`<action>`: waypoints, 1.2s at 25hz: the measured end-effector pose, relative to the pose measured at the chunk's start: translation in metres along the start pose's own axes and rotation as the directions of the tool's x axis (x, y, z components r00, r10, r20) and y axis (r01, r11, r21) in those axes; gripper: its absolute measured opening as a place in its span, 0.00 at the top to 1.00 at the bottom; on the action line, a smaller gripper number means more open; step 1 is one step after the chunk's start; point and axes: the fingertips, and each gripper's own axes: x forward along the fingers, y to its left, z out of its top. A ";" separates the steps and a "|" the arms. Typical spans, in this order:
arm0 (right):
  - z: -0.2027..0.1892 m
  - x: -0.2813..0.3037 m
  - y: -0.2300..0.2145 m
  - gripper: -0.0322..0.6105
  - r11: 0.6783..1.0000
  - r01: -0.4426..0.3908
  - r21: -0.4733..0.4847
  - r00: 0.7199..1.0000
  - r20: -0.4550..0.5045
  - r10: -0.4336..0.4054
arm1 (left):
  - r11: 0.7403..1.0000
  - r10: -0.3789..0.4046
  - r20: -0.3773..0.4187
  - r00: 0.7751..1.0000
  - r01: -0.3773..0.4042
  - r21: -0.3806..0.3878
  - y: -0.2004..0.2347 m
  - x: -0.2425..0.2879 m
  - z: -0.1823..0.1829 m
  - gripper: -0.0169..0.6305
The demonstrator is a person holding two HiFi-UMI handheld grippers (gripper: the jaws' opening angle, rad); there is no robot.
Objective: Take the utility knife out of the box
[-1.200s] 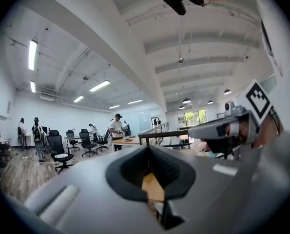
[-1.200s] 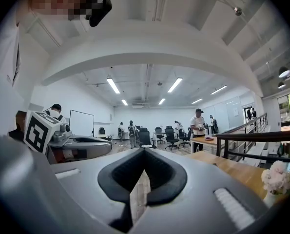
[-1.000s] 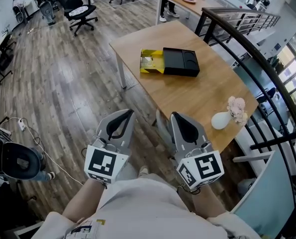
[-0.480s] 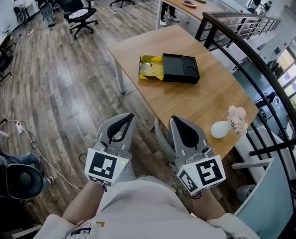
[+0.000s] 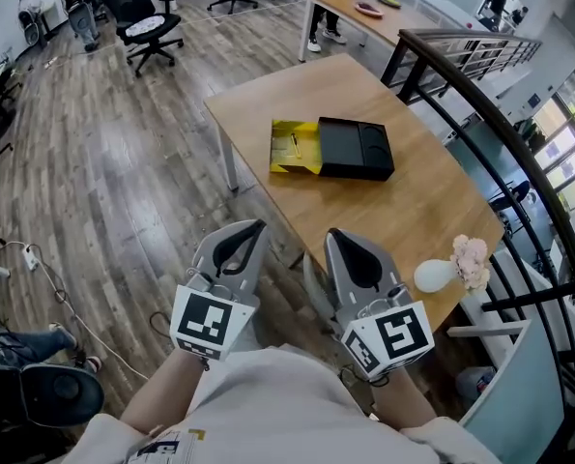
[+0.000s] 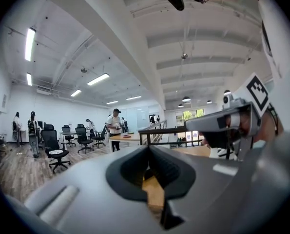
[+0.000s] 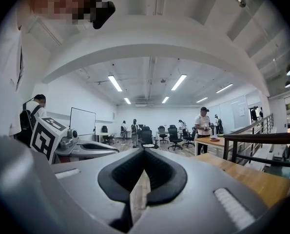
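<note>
Table (image 5: pixel 413 201) sitting upper centre, bearing box (image 5: pixel 357 149); knife (image 5: pixel 294 143) seemingly lying in its yellow tray (image 5: pixel 283 159). Left tool (image 5: pixel 256 225), right tool (image 5: pixel 332 234) hovering below, shut, empty. Approach step: next calling for reaching, opening.

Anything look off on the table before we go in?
Nothing spilled. The black box is open: its yellow tray sticks out of its left end in the head view, a slim item inside, likely the utility knife. The white flower vase sits close to the near edge of the table; upright or tipped, I cannot tell.
</note>
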 end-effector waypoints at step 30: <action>0.012 0.329 -0.084 0.95 0.966 0.253 0.046 0.967 -0.047 -0.251 | 0.968 -0.252 -0.037 0.967 0.252 -0.003 0.283 0.224 -0.024 0.97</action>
